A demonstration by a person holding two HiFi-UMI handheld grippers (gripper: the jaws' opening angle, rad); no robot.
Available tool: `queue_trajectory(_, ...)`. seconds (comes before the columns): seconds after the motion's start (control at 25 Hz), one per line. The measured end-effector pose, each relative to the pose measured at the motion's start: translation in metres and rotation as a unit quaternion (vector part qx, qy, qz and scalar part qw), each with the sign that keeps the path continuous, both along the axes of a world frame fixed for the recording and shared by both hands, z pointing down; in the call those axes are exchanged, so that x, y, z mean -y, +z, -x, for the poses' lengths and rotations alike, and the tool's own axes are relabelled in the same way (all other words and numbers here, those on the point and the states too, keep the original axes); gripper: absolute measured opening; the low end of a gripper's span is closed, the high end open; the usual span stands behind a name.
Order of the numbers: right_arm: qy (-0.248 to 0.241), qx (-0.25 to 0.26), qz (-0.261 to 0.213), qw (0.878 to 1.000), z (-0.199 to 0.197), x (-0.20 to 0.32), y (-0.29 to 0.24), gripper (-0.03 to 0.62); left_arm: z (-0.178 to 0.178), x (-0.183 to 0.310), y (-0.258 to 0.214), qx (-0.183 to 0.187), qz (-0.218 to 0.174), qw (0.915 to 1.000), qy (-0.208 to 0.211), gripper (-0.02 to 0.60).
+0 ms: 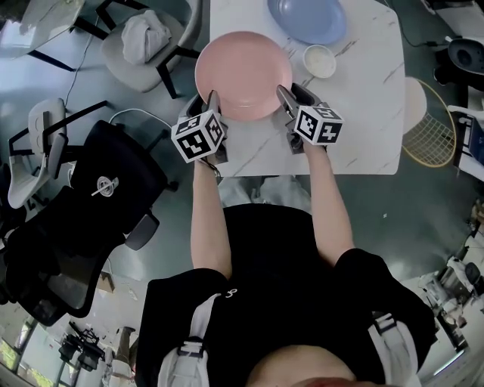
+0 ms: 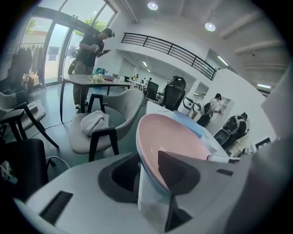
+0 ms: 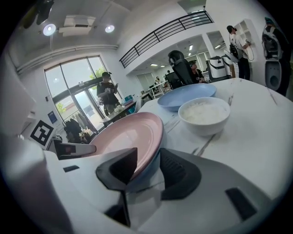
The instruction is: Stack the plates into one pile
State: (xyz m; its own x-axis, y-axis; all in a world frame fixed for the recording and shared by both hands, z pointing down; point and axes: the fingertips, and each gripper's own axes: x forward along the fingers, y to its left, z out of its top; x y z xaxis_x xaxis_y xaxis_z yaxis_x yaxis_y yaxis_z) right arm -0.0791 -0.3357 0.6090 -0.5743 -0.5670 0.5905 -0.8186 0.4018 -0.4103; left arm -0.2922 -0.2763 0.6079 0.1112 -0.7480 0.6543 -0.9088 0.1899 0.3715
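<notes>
Pink plate (image 1: 243, 72) lies at the marble surface's (image 1: 363, 113) left edge, overhanging it. Left tongs (image 1: 212, 102) and right tongs (image 1: 286, 97) both stand wide around its near rim. Blue plate (image 1: 306, 19) and white bowl (image 1: 319, 60) sit beyond.

The white, marble-veined table (image 1: 363, 113) carries a pink plate (image 1: 242, 74) directly between the left gripper (image 1: 213, 102) and the right gripper (image 1: 286, 94). Just beyond the right gripper stands a small white bowl (image 1: 319, 60), and farther out a blue plate (image 1: 306, 19).

Side by side, the left gripper (image 1: 211, 103) and right gripper (image 1: 293, 95) tilt downward, jaws apart.
</notes>
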Motion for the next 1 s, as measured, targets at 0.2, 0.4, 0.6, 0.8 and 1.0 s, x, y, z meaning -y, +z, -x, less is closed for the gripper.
queue_trajectory(0.2,0.019,-0.016,0.017,1.000,-0.005,-0.004,-0.002,0.146,-0.005,0.001,-0.007,-0.014,-0.022,0.9996,-0.014,0.149)
queue_trajectory(0.4,0.034,-0.008,-0.003,0.999,-0.016,-0.005,-0.024,0.146,-0.013,0.008,-0.027,-0.016,-0.041,0.9990,0.000,0.146)
queue_trajectory(0.6,0.058,-0.001,-0.038,0.998,-0.033,0.006,-0.057,0.146,-0.028,0.028,-0.057,-0.012,-0.071,0.9971,0.024,0.144)
queue_trajectory(0.8,0.084,0.005,-0.070,0.994,-0.057,0.014,-0.088,0.146,-0.051,0.046,-0.089,-0.015,-0.106,0.9928,0.052,0.147)
queue_trajectory(1.0,0.101,0.002,-0.096,0.990,-0.078,0.027,-0.110,0.149,-0.072,0.071,-0.114,-0.012,-0.133,0.9872,0.088,0.150)
